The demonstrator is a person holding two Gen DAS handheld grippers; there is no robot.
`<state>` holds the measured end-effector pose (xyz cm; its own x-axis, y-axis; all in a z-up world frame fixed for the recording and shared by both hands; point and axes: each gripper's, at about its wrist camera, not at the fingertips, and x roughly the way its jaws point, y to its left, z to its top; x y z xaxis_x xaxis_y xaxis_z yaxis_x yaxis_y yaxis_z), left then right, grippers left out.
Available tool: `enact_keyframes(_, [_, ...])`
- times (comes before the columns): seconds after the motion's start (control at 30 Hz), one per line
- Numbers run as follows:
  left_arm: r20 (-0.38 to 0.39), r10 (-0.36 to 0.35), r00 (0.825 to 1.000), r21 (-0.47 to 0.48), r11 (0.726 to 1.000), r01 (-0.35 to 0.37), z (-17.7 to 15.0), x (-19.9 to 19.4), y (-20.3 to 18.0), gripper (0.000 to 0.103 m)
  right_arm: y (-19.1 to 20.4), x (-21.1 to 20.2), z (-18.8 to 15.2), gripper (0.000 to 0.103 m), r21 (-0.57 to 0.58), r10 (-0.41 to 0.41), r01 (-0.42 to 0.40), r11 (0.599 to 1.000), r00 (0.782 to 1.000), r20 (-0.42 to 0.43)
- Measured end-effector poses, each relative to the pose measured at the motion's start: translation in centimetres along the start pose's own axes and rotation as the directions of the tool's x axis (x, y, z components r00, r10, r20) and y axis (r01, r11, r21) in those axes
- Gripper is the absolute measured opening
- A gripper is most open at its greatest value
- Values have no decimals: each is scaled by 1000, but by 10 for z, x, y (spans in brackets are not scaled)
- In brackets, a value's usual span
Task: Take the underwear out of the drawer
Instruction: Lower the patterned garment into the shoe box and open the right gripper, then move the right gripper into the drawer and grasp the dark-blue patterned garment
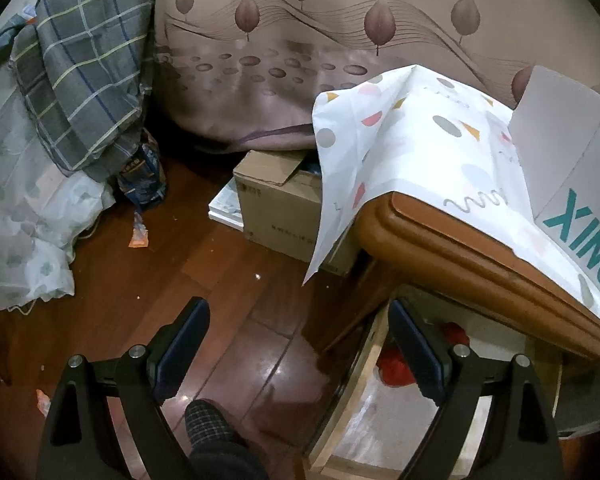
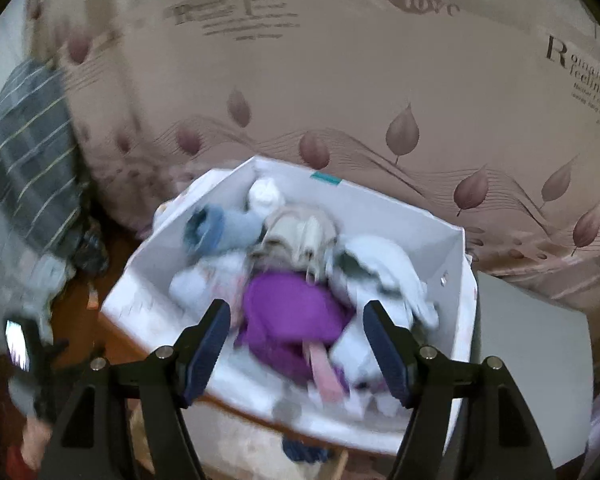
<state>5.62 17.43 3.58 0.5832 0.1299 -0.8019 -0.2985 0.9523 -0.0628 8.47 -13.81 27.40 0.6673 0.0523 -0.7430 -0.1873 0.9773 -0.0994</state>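
In the left wrist view, my left gripper (image 1: pixel 300 340) is open and empty above the floor, beside an open wooden drawer (image 1: pixel 352 396) under a brown nightstand (image 1: pixel 440 240). A red garment (image 1: pixel 396 364) lies in the drawer, partly hidden by the right finger. In the blurred right wrist view, my right gripper (image 2: pixel 298 344) is open and empty above a white box (image 2: pixel 380 208) full of clothes on the nightstand. A purple garment (image 2: pixel 292 312) lies between the fingers, with blue (image 2: pixel 216 228), beige (image 2: pixel 300 236) and white (image 2: pixel 380 268) pieces behind it.
A patterned white cloth (image 1: pixel 400 152) covers the nightstand top under the white box (image 1: pixel 572 152). A cardboard box (image 1: pixel 284 200) stands on the wooden floor (image 1: pixel 160 280). A plaid quilt (image 1: pixel 84 72) and a bed with a leaf-print sheet (image 1: pixel 300 60) lie behind. A slippered foot (image 1: pixel 208 420) is below.
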Motion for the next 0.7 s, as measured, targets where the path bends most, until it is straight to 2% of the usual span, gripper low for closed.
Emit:
enact_keyframes(0.13, [-4, 3, 1000, -3, 1000, -3, 1, 2, 0, 89, 6, -18, -40, 71, -94, 24, -26, 995, 999, -25])
enact_keyframes(0.33, [-9, 12, 1000, 1, 1000, -12, 1, 4, -2, 89, 14, -8, -105, 71, -217, 75, -108, 970, 985, -154])
enact_keyframes(0.43, [-9, 20, 1000, 15, 1000, -19, 0, 5, -4, 89, 20, 20, -137, 71, -252, 128, -194, 948, 959, -254])
enact_keyframes(0.57, [-9, 17, 1000, 17, 1000, -17, -1, 5, -6, 89, 38, 67, -173, 71, -358, 132, -272, 893, 920, -369])
enact_keyframes(0.7, [-18, 18, 1000, 24, 1000, -18, -1, 7, -6, 89, 46, 109, -196, 71, -403, 119, -313, 860, 891, -437])
